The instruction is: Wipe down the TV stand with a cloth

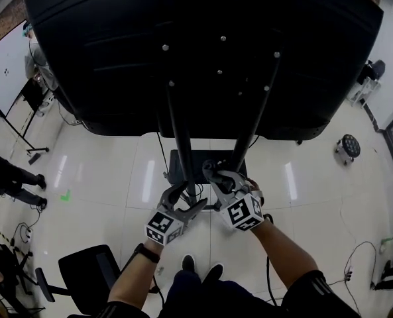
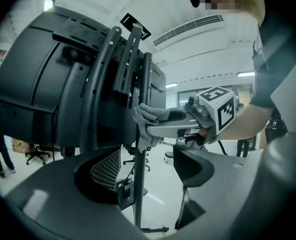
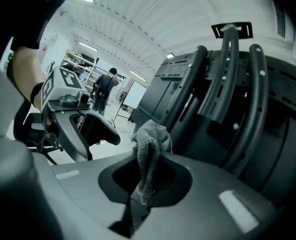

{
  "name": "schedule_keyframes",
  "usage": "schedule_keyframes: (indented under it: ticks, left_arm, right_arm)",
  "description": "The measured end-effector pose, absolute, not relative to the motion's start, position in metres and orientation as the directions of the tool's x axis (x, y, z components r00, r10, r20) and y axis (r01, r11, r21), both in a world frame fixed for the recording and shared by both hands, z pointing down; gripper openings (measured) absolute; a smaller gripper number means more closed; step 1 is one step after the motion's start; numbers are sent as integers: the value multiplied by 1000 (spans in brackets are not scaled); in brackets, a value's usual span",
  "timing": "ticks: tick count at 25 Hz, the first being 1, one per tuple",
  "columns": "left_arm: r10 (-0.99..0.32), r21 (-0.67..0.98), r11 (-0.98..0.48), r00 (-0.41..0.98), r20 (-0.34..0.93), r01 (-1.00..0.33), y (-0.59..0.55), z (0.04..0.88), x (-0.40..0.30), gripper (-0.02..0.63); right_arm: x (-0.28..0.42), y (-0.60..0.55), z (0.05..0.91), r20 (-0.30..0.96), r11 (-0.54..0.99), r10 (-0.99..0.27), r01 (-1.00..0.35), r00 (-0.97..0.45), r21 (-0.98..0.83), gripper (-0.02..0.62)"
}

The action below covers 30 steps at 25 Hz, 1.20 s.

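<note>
The left gripper [image 1: 188,201] holds its jaws apart with nothing between the pads; in the left gripper view a thin pole [image 2: 138,184] of the TV stand [image 1: 180,138] shows through the gap, further off. Just to its right, the right gripper [image 1: 216,174] is closed on a grey cloth [image 3: 148,151]. The cloth lies against that same pole, below the black back of the TV [image 1: 203,45].

1. Black office chair [image 1: 83,273], near left, on the white tiled floor [image 1: 103,171].
2. Round black stool [image 1: 348,147], far right.
3. Whiteboard [image 1: 4,65], far left.
4. Green floor marking [image 1: 65,195], left.
</note>
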<state>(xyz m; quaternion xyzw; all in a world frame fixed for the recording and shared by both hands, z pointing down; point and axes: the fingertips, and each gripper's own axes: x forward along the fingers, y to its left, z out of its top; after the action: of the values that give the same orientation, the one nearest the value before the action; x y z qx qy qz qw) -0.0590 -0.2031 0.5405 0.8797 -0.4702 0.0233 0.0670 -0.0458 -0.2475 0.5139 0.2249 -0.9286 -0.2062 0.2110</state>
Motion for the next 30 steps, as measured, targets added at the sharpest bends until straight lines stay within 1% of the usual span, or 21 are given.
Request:
schedule_keyframes:
  ticks: [4, 7, 9, 12, 17, 25, 30]
  left_arm:
    - [-805, 60, -589, 592, 42, -806, -208, 487, -52, 354]
    - [-772, 47, -633, 635, 37, -773, -214, 458, -46, 354]
    - [-752, 4, -659, 659, 18, -752, -215, 435, -42, 354]
    - [-729, -61, -682, 684, -28, -729, -217, 399, -38, 354]
    - [-680, -101, -725, 731, -57, -681, -215, 351, -21, 353]
    - [-675, -203, -709, 733, -80, -675, -233, 286, -1, 353]
    - [-683, -255, -685, 723, -100, -682, -254, 243, 18, 353]
  right_arm:
    - [-38, -256, 450, 228, 766, -556, -385, -800, 516, 21]
    - [-30, -262, 406, 174, 718, -597, -426, -783, 550, 21]
    - [-25, -265, 378, 139, 694, -618, -453, -774, 560, 21]
    - [-16, -269, 344, 103, 659, -643, -479, -759, 580, 21]
    - [7, -278, 283, 60, 607, -689, -530, -722, 592, 21]
    - [42, -308, 194, 13, 487, -714, -483, -700, 728, 21]
    - [47, -328, 147, 20, 418, -695, -381, -719, 825, 21]
